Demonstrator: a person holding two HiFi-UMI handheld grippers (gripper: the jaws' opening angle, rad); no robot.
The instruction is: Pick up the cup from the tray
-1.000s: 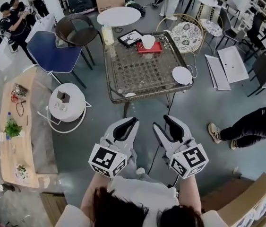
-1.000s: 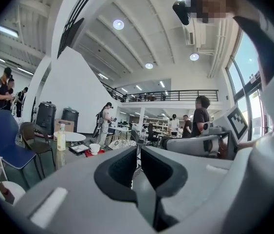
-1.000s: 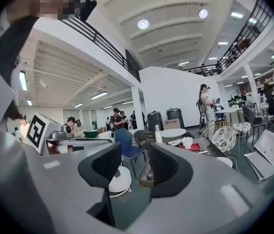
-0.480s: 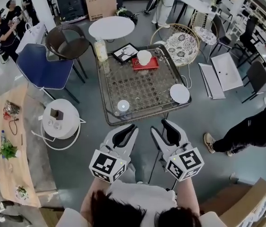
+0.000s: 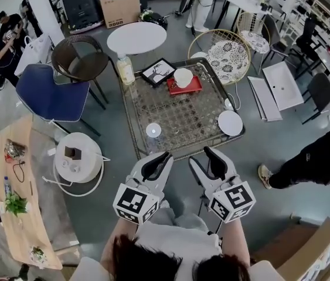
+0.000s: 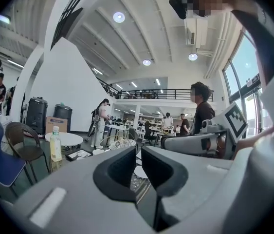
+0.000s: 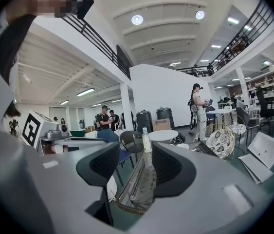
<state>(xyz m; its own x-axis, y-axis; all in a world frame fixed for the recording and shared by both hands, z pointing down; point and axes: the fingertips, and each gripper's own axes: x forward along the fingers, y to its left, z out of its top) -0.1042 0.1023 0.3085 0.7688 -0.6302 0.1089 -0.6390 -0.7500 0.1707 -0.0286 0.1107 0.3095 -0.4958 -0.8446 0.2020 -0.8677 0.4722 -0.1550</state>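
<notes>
Scene: a large indoor hall, seen from above the person's head, looking steeply down.
Counter (image 5: 128, 116): square, with a glass top and a woven rim, in the middle of the head view.
Cup (image 5: 183, 76): white and upright on a red tray (image 5: 193, 87) at the counter's far edge, upper centre of the frame, well apart from both grippers.
Other things on the counter: a clear bottle (image 5: 125, 70) stands at the upper left corner. A framed picture (image 5: 157, 72) lies flat between bottle and tray. A white plate (image 5: 230, 123) sits at the right. A small white disc (image 5: 153, 130) lies near the front edge.
Left gripper (image 5: 157, 158): lower centre of the frame, held just short of the counter's near rim. Its fingers (image 6: 115, 172) stand a narrow slit apart with nothing between them.
Right gripper (image 5: 203, 157): just beside the left one. Its fingers (image 7: 98, 167) stand wider apart, empty, and the counter shows through the gap.
Around: a blue chair (image 5: 50, 95) at the left; people stand at the upper left corner.
</notes>
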